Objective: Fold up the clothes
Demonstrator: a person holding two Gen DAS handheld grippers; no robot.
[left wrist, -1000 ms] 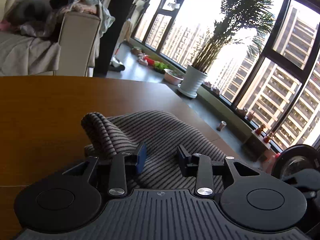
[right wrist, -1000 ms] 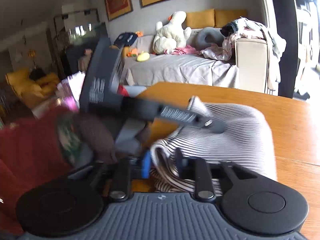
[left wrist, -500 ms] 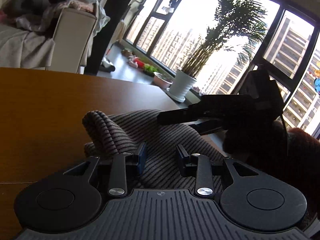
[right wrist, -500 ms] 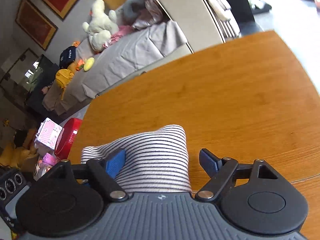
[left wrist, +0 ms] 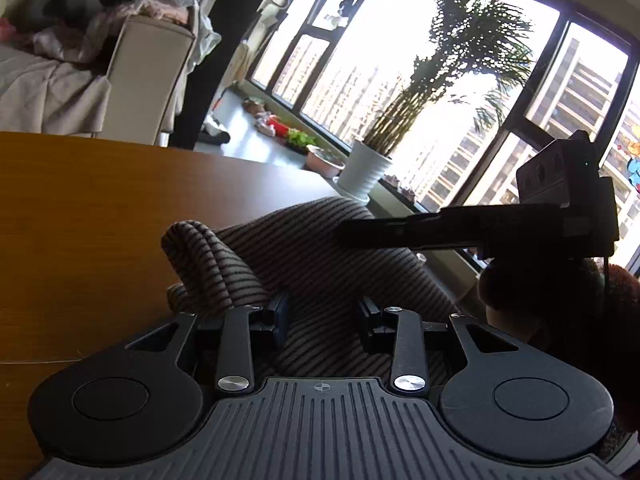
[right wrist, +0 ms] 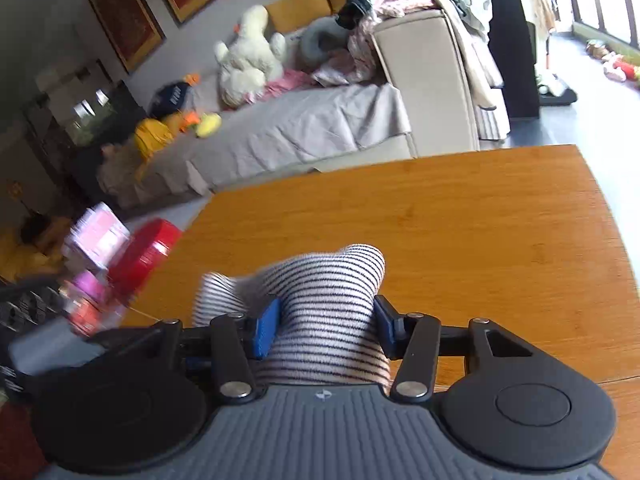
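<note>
- Both grippers are met at the striped garment [left wrist: 320,248], which is taken as the landmark for every place given here.
- Left gripper [left wrist: 322,318]: its jaws are narrowed over a bunched part of the garment, with striped cloth lying between the two pads; whether the pads press on that cloth cannot be told.
- Right gripper [right wrist: 326,326]: its jaws have just been closing, and a rounded fold of the garment is now pinched between the blue pads, with cloth bulging out past the fingertips [right wrist: 266,326].
- In the left wrist view the right gripper [left wrist: 348,232] is seen as a dark silhouette reaching in from the right, over the far side of the garment, with the person's hand behind it.
- Beneath the garment the wooden tabletop [right wrist: 460,220] is spread; the garment is lying at its near edge, bunched, with a raised ridge of folds at its left in the left wrist view.
- Beyond the garment and past the tabletop's far edge a grey-covered sofa [right wrist: 304,128] is seen, with a white plush toy [right wrist: 248,56] on it.
- To the right of the garment, behind the tabletop, a potted palm [left wrist: 368,170] is standing before the window.
</note>
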